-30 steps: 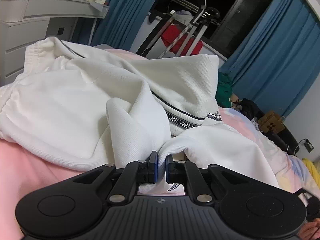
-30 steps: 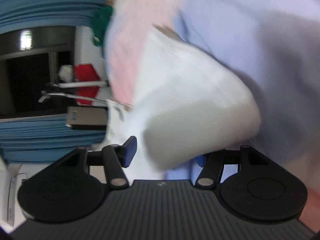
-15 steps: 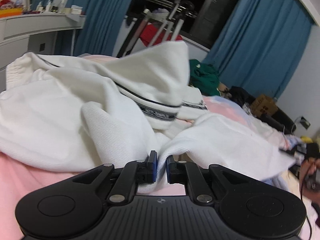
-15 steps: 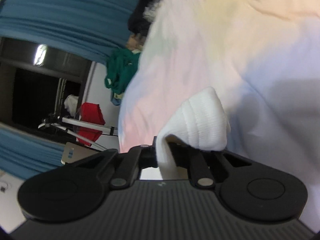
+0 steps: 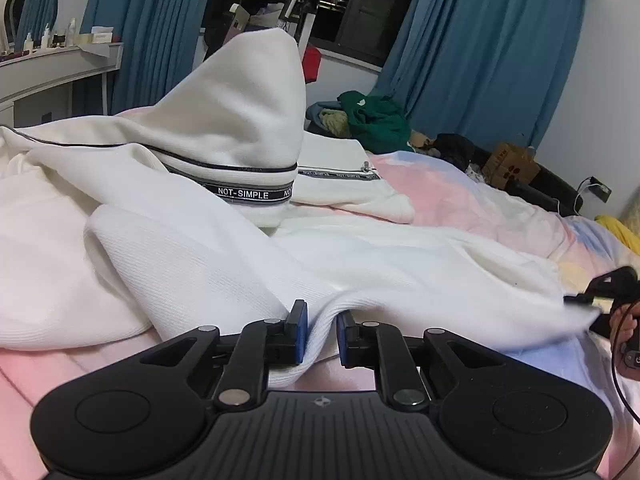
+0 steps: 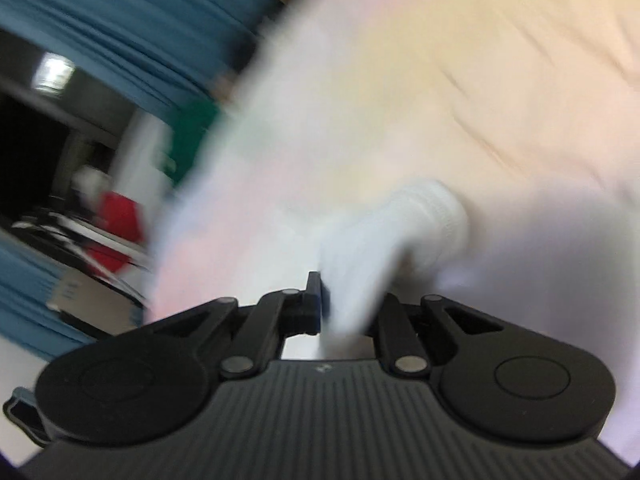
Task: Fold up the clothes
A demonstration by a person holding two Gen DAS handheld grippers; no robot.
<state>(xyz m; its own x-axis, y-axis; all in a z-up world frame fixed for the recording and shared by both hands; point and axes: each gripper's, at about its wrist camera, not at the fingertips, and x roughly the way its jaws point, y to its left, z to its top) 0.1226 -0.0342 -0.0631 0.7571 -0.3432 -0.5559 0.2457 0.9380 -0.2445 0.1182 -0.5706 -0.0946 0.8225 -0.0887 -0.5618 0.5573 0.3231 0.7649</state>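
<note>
A white knit garment (image 5: 208, 208) with a black "NOT-SIMPLE" band lies crumpled on the pink bed (image 5: 460, 188). My left gripper (image 5: 320, 330) is shut on a fold of its ribbed fabric at the near edge. One sleeve (image 5: 460, 280) stretches right toward my right gripper (image 5: 600, 300), seen at the frame's right edge. In the blurred right wrist view, my right gripper (image 6: 344, 308) is shut on the white ribbed cuff (image 6: 424, 216), held just above the pastel bedsheet (image 6: 480, 80).
A green clothes pile (image 5: 372, 120) sits at the bed's far side. A white desk (image 5: 52, 76) stands at the left, blue curtains (image 5: 480, 40) behind, a cardboard box (image 5: 510, 164) at the right. A red item (image 5: 312, 65) hangs on a rack by the window.
The right gripper closed on the sleeve cuff and pulled it out to the right. The sleeve now lies stretched. The left gripper kept its hold and turned rightward.
</note>
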